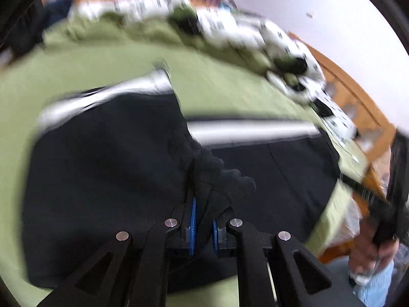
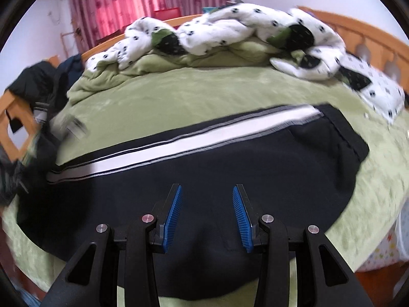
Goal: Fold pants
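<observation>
Coat [image 2: 28, 84]: dark, heaped at the far left over the wooden bed frame [image 2: 10, 107], well apart from the tongs.
Curtain [image 2: 122, 0]: pink, hanging behind the bed on the left half of the right wrist view.
Bed [image 2: 179, 97]: covered with a green blanket, carrying everything else.
Pants [image 2: 230, 158]: black with a white side stripe [image 2: 194, 138], spread flat across the green blanket in the right wrist view; stripe running along the far edge, waistband end toward the right.
Left tongs [image 1: 204, 220]: pressed together, pinching a bunched fold of the black pants cloth between the blue pads [image 1: 193, 217]; cloth lifted up off the bed and wrinkled above the fingertips; picture smeared.
Pants in left wrist view [image 1: 102, 166]: one black part lying over to the left, another stretching right, with the stripe showing on both.
Right tongs [image 2: 207, 215]: spread, nothing between the blue pads [image 2: 173, 212], hovering over the near part of the pants; touching the cloth or not, cannot tell.
Quilt [image 2: 230, 28]: white with dark spots, crumpled along the far side of the bed, apart from the pants.
Headboard [image 2: 370, 41]: orange wood, far right.
Hand [image 1: 370, 250]: at the right edge of the left wrist view, gripping a black handle.
</observation>
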A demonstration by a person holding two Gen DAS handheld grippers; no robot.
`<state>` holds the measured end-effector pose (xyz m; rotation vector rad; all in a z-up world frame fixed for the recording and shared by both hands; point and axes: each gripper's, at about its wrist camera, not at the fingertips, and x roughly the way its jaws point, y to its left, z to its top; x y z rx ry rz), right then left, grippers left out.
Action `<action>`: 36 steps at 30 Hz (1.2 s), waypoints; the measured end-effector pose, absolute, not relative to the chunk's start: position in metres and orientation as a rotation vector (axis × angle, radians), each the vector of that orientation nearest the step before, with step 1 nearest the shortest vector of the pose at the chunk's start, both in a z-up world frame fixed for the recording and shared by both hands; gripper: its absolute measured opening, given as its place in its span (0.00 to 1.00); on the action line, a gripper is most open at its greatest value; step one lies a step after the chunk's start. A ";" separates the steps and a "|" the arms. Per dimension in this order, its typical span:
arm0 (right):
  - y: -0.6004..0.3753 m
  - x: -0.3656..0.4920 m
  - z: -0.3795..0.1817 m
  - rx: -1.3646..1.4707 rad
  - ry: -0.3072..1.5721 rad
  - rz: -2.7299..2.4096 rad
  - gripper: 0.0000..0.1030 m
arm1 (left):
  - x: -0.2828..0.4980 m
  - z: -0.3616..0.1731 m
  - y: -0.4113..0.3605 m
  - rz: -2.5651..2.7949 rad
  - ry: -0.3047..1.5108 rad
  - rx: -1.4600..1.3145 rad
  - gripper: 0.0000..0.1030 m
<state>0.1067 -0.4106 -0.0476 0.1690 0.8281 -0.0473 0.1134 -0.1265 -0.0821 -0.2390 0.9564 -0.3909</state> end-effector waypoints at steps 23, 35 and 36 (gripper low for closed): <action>-0.277 0.124 -0.087 0.263 1.022 0.310 0.52 | 0.003 -0.058 0.103 0.023 0.861 -0.373 0.65; -0.225 0.124 -0.132 0.107 1.070 0.243 0.27 | 0.013 -0.091 0.110 -0.085 0.890 -0.463 0.65; -0.228 0.124 -0.131 0.128 1.067 0.249 0.26 | 0.017 -0.099 0.097 -0.157 0.932 -0.431 0.65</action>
